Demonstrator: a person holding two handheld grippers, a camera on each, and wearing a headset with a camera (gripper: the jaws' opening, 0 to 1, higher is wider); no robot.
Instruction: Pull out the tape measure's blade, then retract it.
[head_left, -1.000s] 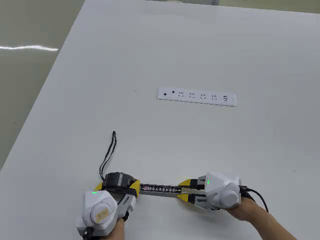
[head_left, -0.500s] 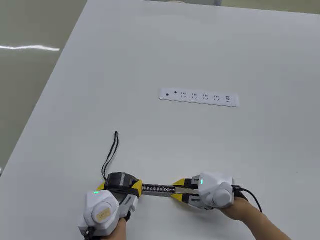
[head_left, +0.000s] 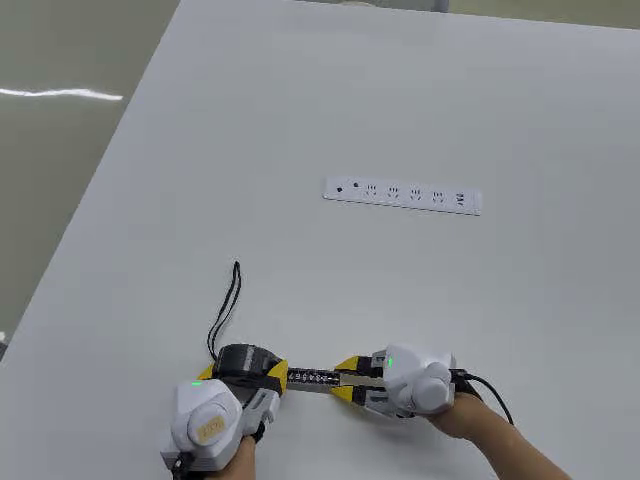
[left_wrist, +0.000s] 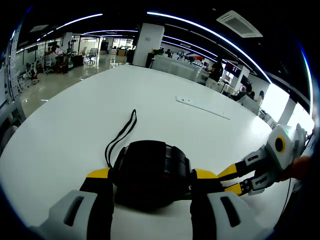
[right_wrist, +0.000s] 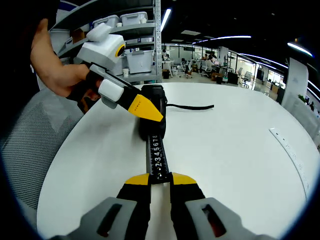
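Observation:
The black tape measure case (head_left: 244, 364) rests on the white table near its front edge, and my left gripper (head_left: 248, 388) is shut on it; its jaws press the case (left_wrist: 150, 172) from both sides. A black wrist strap (head_left: 225, 310) trails away from the case. A short stretch of blade (head_left: 312, 379) with printed numbers runs from the case to my right gripper (head_left: 345, 380), which is shut on the blade (right_wrist: 157, 155) near its tip. In the right gripper view, the left gripper (right_wrist: 145, 111) and the case (right_wrist: 152, 112) lie straight ahead.
A white power strip (head_left: 402, 195) lies flat further back on the table (head_left: 400, 90). The table's left edge runs diagonally, with floor beyond it. A black cable (head_left: 483, 388) trails from the right gripper. Shelves and desks stand far off.
My right gripper has moved left toward the case, and the exposed length of blade has grown shorter. The left gripper keeps its hold on the case.

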